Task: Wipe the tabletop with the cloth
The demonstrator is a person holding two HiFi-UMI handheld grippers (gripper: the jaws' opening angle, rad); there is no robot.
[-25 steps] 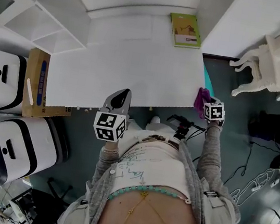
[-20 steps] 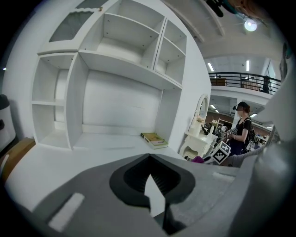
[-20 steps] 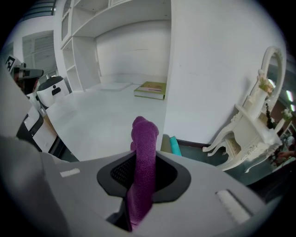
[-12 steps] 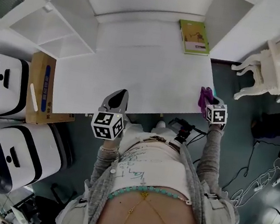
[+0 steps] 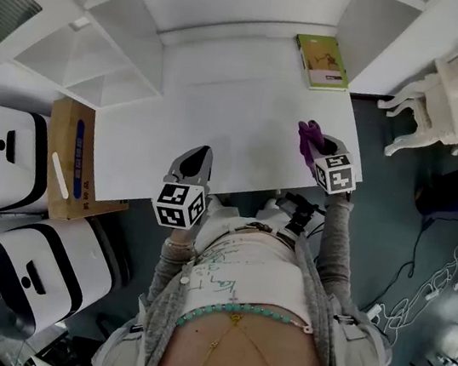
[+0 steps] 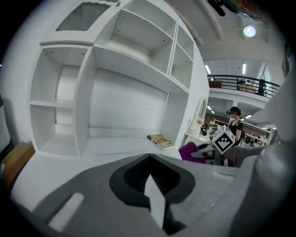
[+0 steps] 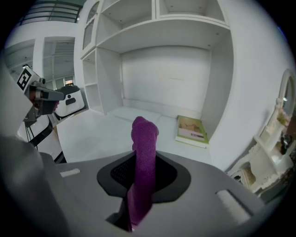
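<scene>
White bench [image 5: 223, 108] below shelves. The right hand-held gripper [image 7: 141, 194] pinches the purple cloth [image 7: 144, 143] over the bench's right side. The cloth looks soft, light and floppy, best gripped bunched. The left hand-held gripper [image 6: 155, 203] is pressed together, empty.

My left hand-held gripper [image 5: 198, 157]: jaws pressed together, nothing between them, forearm tucked close to torso, pointing forward. My right hand-held gripper [image 5: 313, 146]: jaws clamped on purple cloth [image 7: 144, 139], arm stretched forward, further out than left. Grey sleeves on both.
</scene>
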